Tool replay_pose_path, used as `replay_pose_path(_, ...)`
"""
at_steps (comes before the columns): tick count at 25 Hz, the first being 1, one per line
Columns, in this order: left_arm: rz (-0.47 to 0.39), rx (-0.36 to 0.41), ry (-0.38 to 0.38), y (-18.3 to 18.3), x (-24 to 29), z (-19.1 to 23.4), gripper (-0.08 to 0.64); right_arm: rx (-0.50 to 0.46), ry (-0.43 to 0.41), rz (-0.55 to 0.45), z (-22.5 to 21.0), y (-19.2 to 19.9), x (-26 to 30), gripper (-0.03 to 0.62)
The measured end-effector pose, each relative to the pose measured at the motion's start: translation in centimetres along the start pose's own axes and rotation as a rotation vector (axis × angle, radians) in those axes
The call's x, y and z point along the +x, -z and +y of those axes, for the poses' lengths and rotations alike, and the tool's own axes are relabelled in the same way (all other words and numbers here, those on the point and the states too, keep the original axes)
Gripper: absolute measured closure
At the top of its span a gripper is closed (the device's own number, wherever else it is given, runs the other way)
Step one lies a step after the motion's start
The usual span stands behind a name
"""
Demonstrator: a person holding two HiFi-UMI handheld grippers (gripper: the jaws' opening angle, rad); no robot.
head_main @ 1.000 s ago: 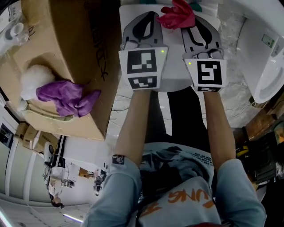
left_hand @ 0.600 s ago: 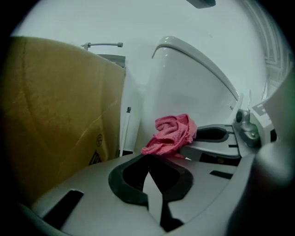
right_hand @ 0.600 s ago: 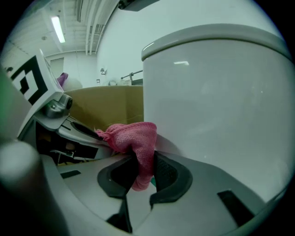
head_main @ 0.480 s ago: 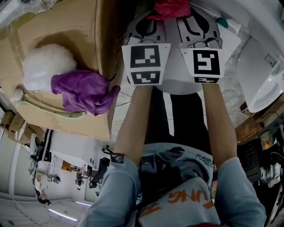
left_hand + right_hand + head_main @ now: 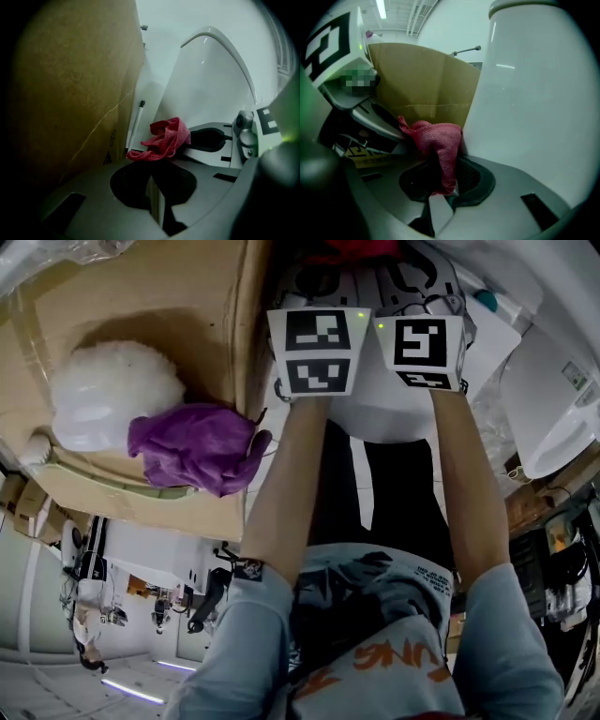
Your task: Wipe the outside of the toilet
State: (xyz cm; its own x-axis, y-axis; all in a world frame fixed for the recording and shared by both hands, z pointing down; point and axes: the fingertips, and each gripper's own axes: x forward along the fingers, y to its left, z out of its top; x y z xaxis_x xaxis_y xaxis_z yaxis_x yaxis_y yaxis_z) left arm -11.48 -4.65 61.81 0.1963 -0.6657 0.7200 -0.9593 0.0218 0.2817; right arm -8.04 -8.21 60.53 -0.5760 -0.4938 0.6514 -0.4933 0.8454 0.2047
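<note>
The red cloth [image 5: 436, 136] hangs bunched between the jaws of my right gripper [image 5: 440, 173], which is shut on it, right against the white toilet [image 5: 534, 93]. In the left gripper view the red cloth [image 5: 164, 138] lies at the tips of my left gripper [image 5: 149, 161]. Its jaws are shut, and a corner of the cloth looks pinched there. In the head view both grippers sit side by side over the toilet [image 5: 394, 418], left gripper [image 5: 314, 282] and right gripper [image 5: 412, 273]. The cloth [image 5: 361, 247] barely shows at the top edge.
A big cardboard box [image 5: 187, 296] stands tight against the toilet's left side. A purple cloth [image 5: 197, 446] and a white fluffy thing [image 5: 112, 404] lie on the box. Another white fixture [image 5: 553, 409] is at the right. A thin white rod [image 5: 137, 119] leans in the gap.
Both grippers have moved forward and closer together with the red cloth, which is now almost out of the head view's top. The box fills more of the left side.
</note>
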Motion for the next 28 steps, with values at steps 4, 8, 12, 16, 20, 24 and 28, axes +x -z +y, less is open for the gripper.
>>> replay_pose_path(4, 0.020, 0.003, 0.014, 0.4, 0.6, 0.1, 0.534, 0.018, 0.000, 0.029, -0.1, 1.6, 0.4, 0.503)
replay_pose_path(8, 0.038, 0.037, 0.027, 0.6, 1.1, -0.6, 0.534, 0.052, 0.014, 0.036, -0.6, 2.7, 0.3, 0.505)
replay_pose_path(12, 0.053, 0.041, 0.036, 0.9, 1.4, -1.7, 0.534, 0.069, 0.010, 0.035, -1.0, 3.4, 0.1, 0.506)
replay_pose_path(16, 0.071, 0.053, 0.041, 1.2, 1.8, -2.9, 0.534, 0.113, 0.022, 0.034, -1.8, 4.2, -0.5, 0.508)
replay_pose_path(20, 0.084, 0.077, 0.044, 1.5, 2.1, -4.0, 0.534, 0.100, 0.030, 0.033, -2.5, 4.9, -1.2, 0.508)
replay_pose_path(24, 0.099, 0.099, 0.053, 1.8, 2.3, -5.4, 0.534, 0.090, 0.040, 0.043, -3.2, 6.2, -2.3, 0.508)
replay_pose_path(28, 0.107, 0.125, 0.065, 1.8, 2.6, -7.3, 0.534, 0.088, 0.053, 0.049, -4.2, 7.4, -3.3, 0.508)
